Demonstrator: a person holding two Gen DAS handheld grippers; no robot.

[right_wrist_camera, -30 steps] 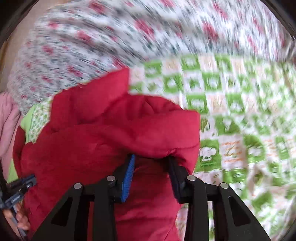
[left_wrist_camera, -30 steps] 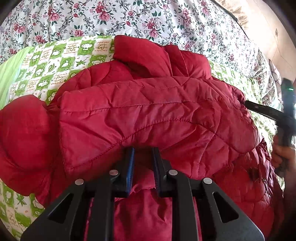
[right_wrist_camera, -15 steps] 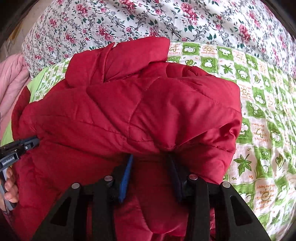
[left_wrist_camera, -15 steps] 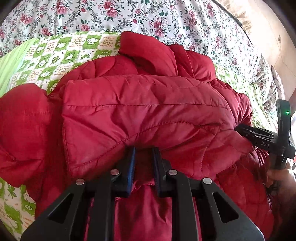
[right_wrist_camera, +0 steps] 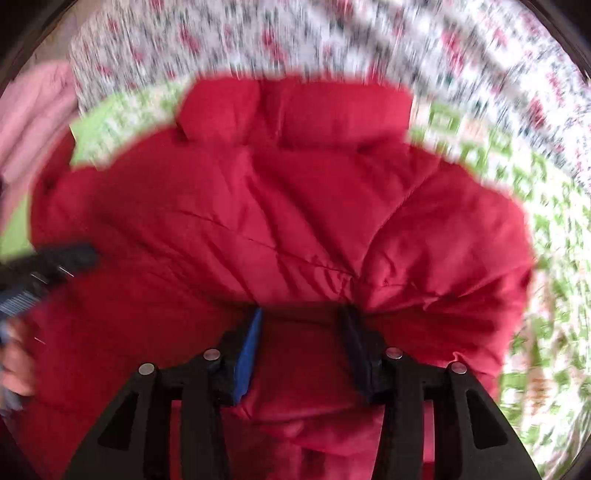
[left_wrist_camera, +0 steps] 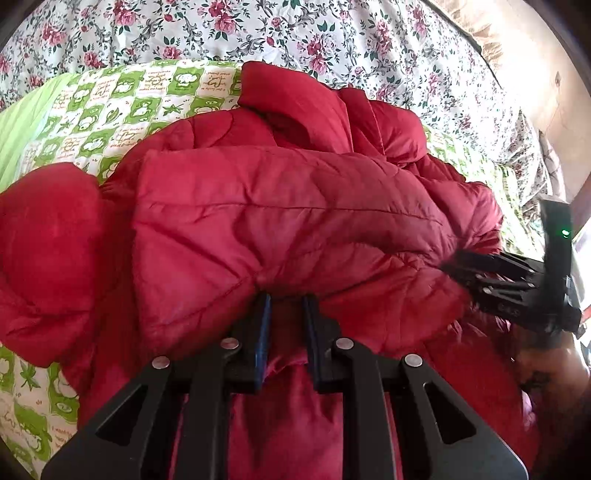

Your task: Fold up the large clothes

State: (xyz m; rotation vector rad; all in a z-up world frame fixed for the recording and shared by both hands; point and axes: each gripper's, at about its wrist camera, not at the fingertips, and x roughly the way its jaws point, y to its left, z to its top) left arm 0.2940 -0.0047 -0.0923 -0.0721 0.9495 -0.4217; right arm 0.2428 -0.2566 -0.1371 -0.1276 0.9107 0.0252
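Under the red jacket, fingertips vanish: both grippers, left and right, clamp its fabric.

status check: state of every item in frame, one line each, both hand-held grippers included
red puffer jacket: bunched, bottom part doubled over, lying on the blanket, held by both grippers
left hand-held gripper: shut on a jacket fold
right hand-held gripper: jacket fabric between its fingers, wider gap; view motion-blurred
green checked blanket: spread flat under the jacket
floral sheet: spread beneath the blanket
pink garment: lying at the left edge, untouched
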